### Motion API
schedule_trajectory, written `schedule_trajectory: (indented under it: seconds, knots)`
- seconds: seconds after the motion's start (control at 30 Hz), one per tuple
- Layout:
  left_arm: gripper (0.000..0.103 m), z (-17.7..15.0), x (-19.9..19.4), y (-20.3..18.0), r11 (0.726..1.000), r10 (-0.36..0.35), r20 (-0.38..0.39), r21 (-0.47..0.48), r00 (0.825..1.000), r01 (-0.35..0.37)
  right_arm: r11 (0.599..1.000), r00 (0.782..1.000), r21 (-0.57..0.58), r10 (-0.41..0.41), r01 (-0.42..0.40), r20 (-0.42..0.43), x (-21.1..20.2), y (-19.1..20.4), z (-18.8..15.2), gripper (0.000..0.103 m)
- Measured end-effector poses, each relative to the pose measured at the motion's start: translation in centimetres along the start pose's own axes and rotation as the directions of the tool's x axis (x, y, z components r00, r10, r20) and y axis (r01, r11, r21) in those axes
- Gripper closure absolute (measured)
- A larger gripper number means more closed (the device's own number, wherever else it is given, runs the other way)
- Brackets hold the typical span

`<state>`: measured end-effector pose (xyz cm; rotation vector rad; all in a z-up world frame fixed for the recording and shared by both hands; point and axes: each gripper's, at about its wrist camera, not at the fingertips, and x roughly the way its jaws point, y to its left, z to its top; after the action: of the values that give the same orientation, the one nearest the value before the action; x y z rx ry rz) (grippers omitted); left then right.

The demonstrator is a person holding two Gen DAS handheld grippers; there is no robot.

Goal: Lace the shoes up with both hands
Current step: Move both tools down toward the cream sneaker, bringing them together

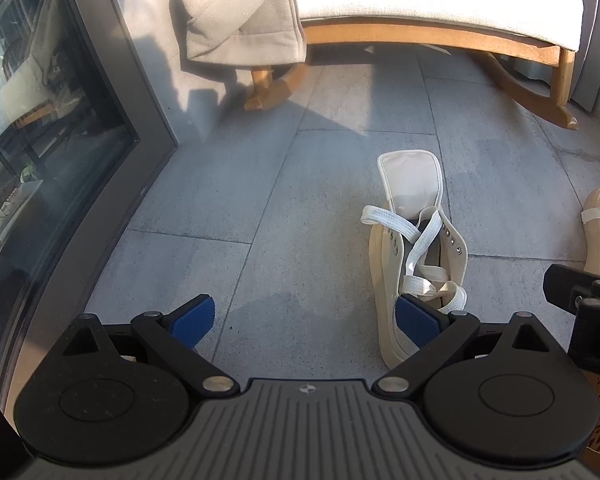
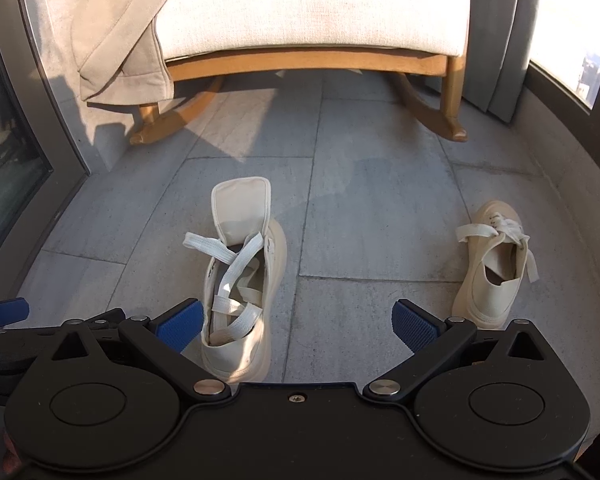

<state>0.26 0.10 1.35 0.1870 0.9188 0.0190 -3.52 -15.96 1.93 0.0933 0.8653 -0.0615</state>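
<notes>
Both claws low over the grey floor tiles (image 2: pixel 380 216), both spread wide with nothing between the pads: my left gripper (image 1: pixel 304 318) and my right gripper (image 2: pixel 296 322). The cream high-top sneaker (image 2: pixel 240 300) stands upright on the tiles in front of the rocking chair (image 2: pixel 308 56), toe toward me, tongue flopped out flat beyond the collar. Its flat white lace (image 2: pixel 236 268) crosses loosely over the open throat, a few crossings near the toe, one long strand draped over the left side; upper eyelets look bare in the left wrist view. Whether that lacing is going in or slack from an earlier stage, I cannot tell. A second, low cream sneaker (image 2: pixel 492 268) sits well apart to the right, lace bunched at its front. Handling judgement: the canvas upper is soft and will cave if squeezed, the thick rubber sole is the stiff part, and the shoe is light enough to slide when a lace is tugged. The lace is limp and flat; best pinched near its free end, flat side against the pads.
</notes>
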Motion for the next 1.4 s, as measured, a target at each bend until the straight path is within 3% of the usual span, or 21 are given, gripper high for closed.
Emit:
schedule_trajectory:
  seconds: [0.23, 0.5, 0.77, 1.03, 1.1, 1.17, 1.3, 1.4]
  knots:
    - [0.005, 2.1, -1.8, 0.4, 0.997, -0.020, 0.043, 0.072, 0.999, 0.017, 0.995, 0.997, -0.075, 0.059, -0.062, -0.042, 0.5, -0.3, 1.0, 0.002]
    - [0.005, 2.4, -1.3, 0.3, 0.985, -0.148, -0.024, 0.083, 0.989, 0.150, 0.978, 0.985, -0.150, 0.131, -0.147, -0.112, 1.6, -0.8, 1.9, 0.002]
    - [0.005, 2.2, 0.4, -0.4, 0.967, -0.205, 0.028, 0.161, 0.978, 0.198, 0.947, 0.963, -0.219, 0.196, -0.236, -0.187, 2.8, -1.2, 2.8, 0.002]
    - [0.005, 4.1, 2.5, -0.3, 0.947, -0.258, 0.067, 0.216, 0.964, 0.238, 0.915, 0.933, -0.264, 0.232, -0.305, -0.274, 4.4, -1.7, 3.5, 0.002]
    - [0.005, 4.8, 3.0, -0.5, 0.931, -0.270, 0.039, 0.265, 0.962, 0.250, 0.902, 0.928, -0.293, 0.230, -0.316, -0.294, 5.2, -1.8, 3.9, 0.002]
    - [0.005, 5.4, 3.4, -0.7, 0.907, -0.287, 0.036, 0.331, 0.957, 0.259, 0.865, 0.920, -0.362, 0.239, -0.347, -0.311, 5.8, -1.7, 4.3, 0.002]
    - [0.005, 6.1, 4.5, -0.9, 0.842, -0.344, 0.001, 0.443, 0.939, 0.308, 0.777, 0.904, -0.484, 0.255, -0.403, -0.343, 6.4, -1.8, 5.1, 0.002]
    - [0.005, 6.3, 5.4, -1.0, 0.788, -0.383, -0.043, 0.505, 0.923, 0.351, 0.756, 0.903, -0.508, 0.270, -0.413, -0.334, 7.2, -2.1, 5.3, 0.003]
